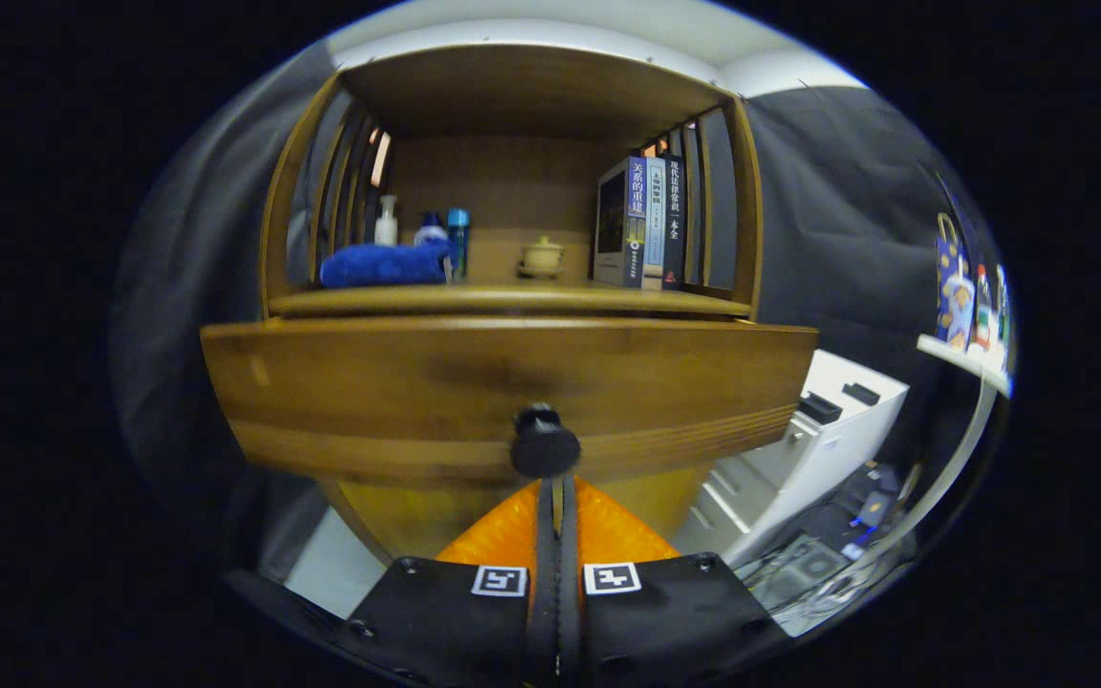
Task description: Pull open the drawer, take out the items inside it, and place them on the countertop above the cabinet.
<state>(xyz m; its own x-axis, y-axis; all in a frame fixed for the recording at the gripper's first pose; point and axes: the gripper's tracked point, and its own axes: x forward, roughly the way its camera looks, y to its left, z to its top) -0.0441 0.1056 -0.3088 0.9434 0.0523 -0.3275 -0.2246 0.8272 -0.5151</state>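
Observation:
The wooden drawer front (398, 382) stands close ahead of me, below the cabinet's countertop (512, 300). Its black round knob (545, 447) sits right at the tips of my gripper (555, 483). The two fingers lie pressed together with only a thin slit between them, and their tips reach up to the knob's lower edge. I cannot tell whether they touch it. The knob is much wider than the slit, so it is not between the fingers. The drawer's inside is hidden behind its front.
On the countertop lie a folded blue towel (383, 265), some small bottles (386, 222), a small yellow lidded pot (543, 255) and upright books (641, 225). A white cabinet (832, 430) stands to the right, with a white shelf (966, 363) holding goods beyond it.

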